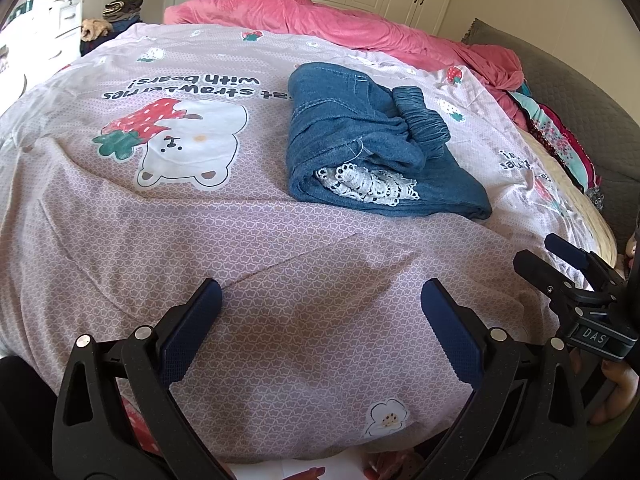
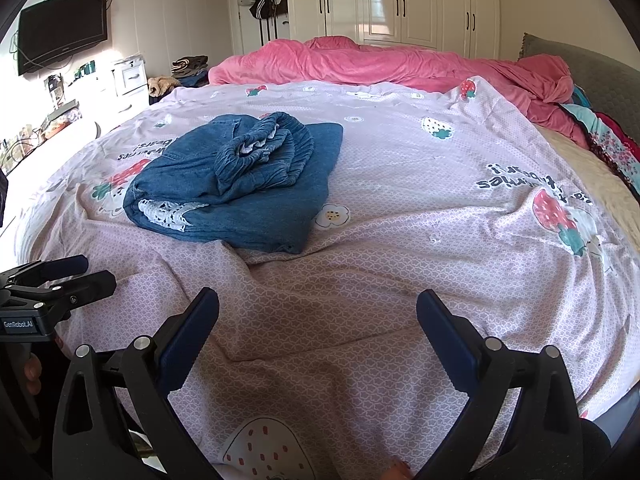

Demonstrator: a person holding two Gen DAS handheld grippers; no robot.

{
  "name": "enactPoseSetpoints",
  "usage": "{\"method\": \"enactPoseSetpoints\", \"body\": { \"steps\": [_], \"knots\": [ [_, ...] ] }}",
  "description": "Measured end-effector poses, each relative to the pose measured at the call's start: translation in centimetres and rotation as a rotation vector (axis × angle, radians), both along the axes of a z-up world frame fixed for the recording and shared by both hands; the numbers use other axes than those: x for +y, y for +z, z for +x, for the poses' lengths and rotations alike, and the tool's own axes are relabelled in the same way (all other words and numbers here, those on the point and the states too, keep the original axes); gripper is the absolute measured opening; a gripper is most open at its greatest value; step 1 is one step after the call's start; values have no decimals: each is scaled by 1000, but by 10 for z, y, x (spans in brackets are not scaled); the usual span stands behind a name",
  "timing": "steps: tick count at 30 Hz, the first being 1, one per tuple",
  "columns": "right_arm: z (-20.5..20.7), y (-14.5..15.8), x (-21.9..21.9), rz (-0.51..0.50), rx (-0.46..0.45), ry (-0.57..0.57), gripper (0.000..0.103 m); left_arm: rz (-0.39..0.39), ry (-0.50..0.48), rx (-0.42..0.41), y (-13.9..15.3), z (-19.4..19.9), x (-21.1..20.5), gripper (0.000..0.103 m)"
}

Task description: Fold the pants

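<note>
Blue denim pants lie folded in a bundle on the pink printed bedsheet, with white lace trim showing at the near end and the elastic waistband bunched on top. My left gripper hovers open over bare sheet, well short of the pants. In the right wrist view the same pants sit left of centre, and my right gripper is open above the sheet, empty. Each gripper also shows at the edge of the other's view: the right gripper, the left gripper.
A rumpled pink blanket lies across the far side of the bed. A grey headboard and patterned cloth are on the right. White wardrobes, a wall TV and a clothes pile stand beyond.
</note>
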State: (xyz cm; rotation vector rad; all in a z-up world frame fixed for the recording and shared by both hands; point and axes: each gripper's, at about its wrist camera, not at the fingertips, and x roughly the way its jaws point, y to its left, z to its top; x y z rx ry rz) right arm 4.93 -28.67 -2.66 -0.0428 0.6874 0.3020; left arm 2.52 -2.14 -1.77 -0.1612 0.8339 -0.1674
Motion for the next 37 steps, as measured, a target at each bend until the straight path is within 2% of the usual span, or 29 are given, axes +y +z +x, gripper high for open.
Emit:
{"method": "enactPoseSetpoints", "body": {
  "steps": [10,13,22,26,28,32,34,37],
  "knots": [
    [1,-3,-2,0,5,-4,99,3,-9,2,0,-1,-1,94],
    [2,-4,-2,4,10,-7,99,-22,-33,1,1,1,-1,94],
    [10,-1,-15,43,30,-36,99,82,32,-9,11,7,-1,94],
    [22,11,-31,49,15,-70,99,54,23,-55,24,8,9,94],
    [34,22,-49,66,2,-94,99,58,35,-58,30,16,18,94],
    [68,43,-103,47,-23,-212,99,60,127,12,31,52,60,94],
    [93,48,-141,28,-13,-308,99,97,216,39,29,78,95,94],
    [140,43,-201,4,57,-419,99,132,334,97,24,116,148,94]
  ]
}}
